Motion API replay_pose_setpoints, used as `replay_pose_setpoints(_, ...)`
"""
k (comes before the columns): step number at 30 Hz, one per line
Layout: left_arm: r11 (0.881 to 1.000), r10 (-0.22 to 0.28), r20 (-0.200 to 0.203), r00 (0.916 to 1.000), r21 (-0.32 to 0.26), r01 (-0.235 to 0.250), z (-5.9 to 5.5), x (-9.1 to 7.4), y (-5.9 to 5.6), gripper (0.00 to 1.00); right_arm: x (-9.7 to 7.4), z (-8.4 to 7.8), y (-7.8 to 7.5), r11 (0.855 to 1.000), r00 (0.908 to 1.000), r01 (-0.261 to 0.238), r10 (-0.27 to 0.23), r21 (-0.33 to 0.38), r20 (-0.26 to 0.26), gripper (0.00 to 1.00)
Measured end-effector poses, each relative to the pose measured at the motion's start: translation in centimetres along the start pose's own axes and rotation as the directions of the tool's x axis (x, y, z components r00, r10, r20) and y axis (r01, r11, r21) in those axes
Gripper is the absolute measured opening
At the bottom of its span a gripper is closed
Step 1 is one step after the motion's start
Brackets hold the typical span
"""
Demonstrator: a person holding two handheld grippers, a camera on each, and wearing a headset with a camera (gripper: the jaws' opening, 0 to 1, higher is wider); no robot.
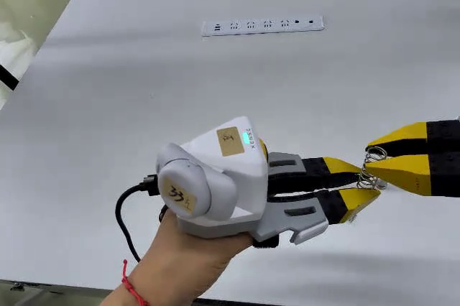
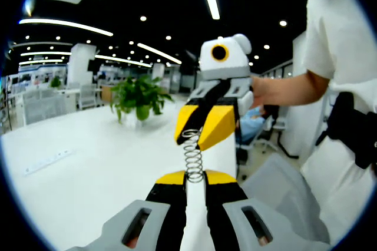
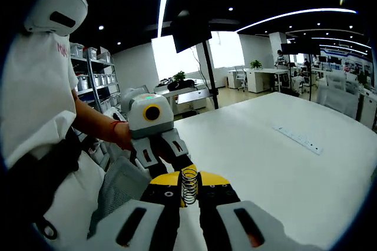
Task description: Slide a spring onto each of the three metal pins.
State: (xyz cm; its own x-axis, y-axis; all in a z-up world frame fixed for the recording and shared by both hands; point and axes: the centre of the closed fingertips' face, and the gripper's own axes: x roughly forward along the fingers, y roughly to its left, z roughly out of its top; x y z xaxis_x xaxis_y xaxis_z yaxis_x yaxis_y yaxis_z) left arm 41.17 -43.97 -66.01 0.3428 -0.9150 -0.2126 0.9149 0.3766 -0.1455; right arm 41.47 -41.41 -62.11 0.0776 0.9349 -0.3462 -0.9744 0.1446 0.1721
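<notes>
Holding the white-bodied, yellow-tipped left gripper (image 1: 359, 192), a hand (image 1: 183, 259) with a red cord at the wrist points it toward the thin steel coil spring (image 2: 193, 158). Its jaws are pinched nearly together right at the spring's near end. Whether they nip a pin or the coil itself, I cannot tell.

At the spring's far end, the black-and-yellow right gripper (image 1: 369, 158) has its jaws closed on the coil, tip to tip with the other gripper.

Below and beyond the spring lies the plain white table (image 1: 215, 83), with a white power strip (image 1: 262, 26) well behind it.

This looks like the threading step for one spring. Next, the right gripper likely needs to push the coil straight along toward the left jaws without kinking it.
</notes>
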Motion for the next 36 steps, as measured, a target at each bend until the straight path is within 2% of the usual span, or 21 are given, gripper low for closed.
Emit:
replay_pose_setpoints(7, 1.0, -0.002, -0.002, 1.0, 0.003, 0.002, -0.1, 0.0, 0.0, 0.1, -0.2, 0.0, 0.0, 1.0, 0.9997, -0.013, 0.012, -0.018, -0.023, 0.15)
replay_pose_setpoints(10, 1.0, -0.004, -0.002, 1.0, 0.003, 0.004, -0.1, 0.0, -0.1, 0.1, -0.5, -0.1, 0.2, 0.998, 0.9976, -0.037, 0.035, -0.044, -0.061, 0.2)
replay_pose_setpoints(14, 1.0, -0.013, -0.024, 0.9996, 0.026, 0.014, -0.4, 0.0, -0.2, 0.1, -1.6, -0.3, -0.2, 0.988, 0.9822, -0.092, 0.07, -0.123, -0.175, 0.24)
replay_pose_setpoints(17, 0.999, -0.018, -0.039, 0.9991, 0.043, 0.02, -0.6, 0.1, -0.2, 0.1, -1.9, -0.1, -0.4, 0.972, 0.9583, -0.148, 0.095, -0.184, -0.27, 0.28)
replay_pose_setpoints(18, 0.999, -0.02, -0.043, 0.9989, 0.046, 0.022, -0.7, 0.1, -0.2, 0.1, -1.9, -0.3, -0.3, 0.962, 0.9404, -0.185, 0.114, -0.202, -0.32, 0.3)
replay_pose_setpoints(19, 0.998, -0.021, -0.048, 0.9986, 0.052, 0.023, -0.8, 0.2, -0.2, 0.1, -1.8, -0.4, -0.3, 0.953, 0.927, -0.209, 0.121, -0.222, -0.355, 0.31)
replay_pose_setpoints(20, 0.998, -0.022, -0.056, 0.9982, 0.058, 0.025, -0.9, 0.2, -0.2, 0.1, -1.7, -0.6, -0.1, 0.934, 0.905, -0.249, 0.131, -0.254, -0.405, 0.32)
replay_pose_setpoints(24, 0.997, -0.023, -0.08, 0.9966, 0.076, 0.029, -1.4, 0.4, -0.2, 0.1, -1.0, -1.1, 0.6, 0.885, 0.8422, -0.36, 0.172, -0.295, -0.511, 0.31)
replay_pose_setpoints(25, 0.996, -0.024, -0.095, 0.9952, 0.087, 0.032, -1.7, 0.4, -0.2, 0.1, -0.7, -1.4, 0.8, 0.867, 0.8187, -0.393, 0.18, -0.305, -0.545, 0.31)
replay_pose_setpoints(26, 0.995, -0.026, -0.098, 0.9948, 0.09, 0.034, -1.8, 0.4, -0.3, 0.1, -0.5, -1.5, 0.8, 0.855, 0.804, -0.413, 0.179, -0.315, -0.567, 0.3)
replay_pose_setpoints(27, 0.995, -0.027, -0.103, 0.9943, 0.09, 0.036, -1.9, 0.5, -0.3, 0.1, -0.5, -1.8, 0.8, 0.84, 0.7851, -0.436, 0.18, -0.323, -0.593, 0.3)
replay_pose_setpoints(28, 0.995, -0.029, -0.108, 0.9937, 0.092, 0.039, -2.0, 0.5, -0.3, 0.1, -0.4, -2.2, 0.8, 0.82, 0.7598, -0.466, 0.179, -0.332, -0.625, 0.29)
replay_pose_setpoints(30, 0.994, -0.033, -0.116, 0.9927, 0.096, 0.044, -2.2, 0.5, -0.4, 0.1, -0.2, -2.7, 0.9, 0.794, 0.7257, -0.506, 0.181, -0.337, -0.664, 0.27)
replay_pose_setpoints(32, 0.994, -0.036, -0.123, 0.9918, 0.095, 0.047, -2.4, 0.6, -0.4, 0.1, -0.1, -3.1, 1.1, 0.777, 0.697, -0.538, 0.191, -0.328, -0.691, 0.26)
replay_pose_setpoints(33, 0.994, -0.037, -0.127, 0.9912, 0.097, 0.049, -2.5, 0.6, -0.4, 0.1, 0.0, -3.4, 1.2, 0.766, 0.6788, -0.556, 0.193, -0.324, -0.708, 0.25)
replay_pose_setpoints(35, 0.994, -0.04, -0.13, 0.9907, 0.095, 0.052, -2.6, 0.7, -0.4, 0.1, 0.0, -3.9, 1.2, 0.746, 0.6529, -0.581, 0.19, -0.324, -0.733, 0.23)
replay_pose_setpoints(36, 0.994, -0.04, -0.133, 0.9903, 0.095, 0.053, -2.6, 0.7, -0.4, 0.1, 0.1, -4.1, 1.2, 0.744, 0.6463, -0.586, 0.191, -0.32, -0.739, 0.22)
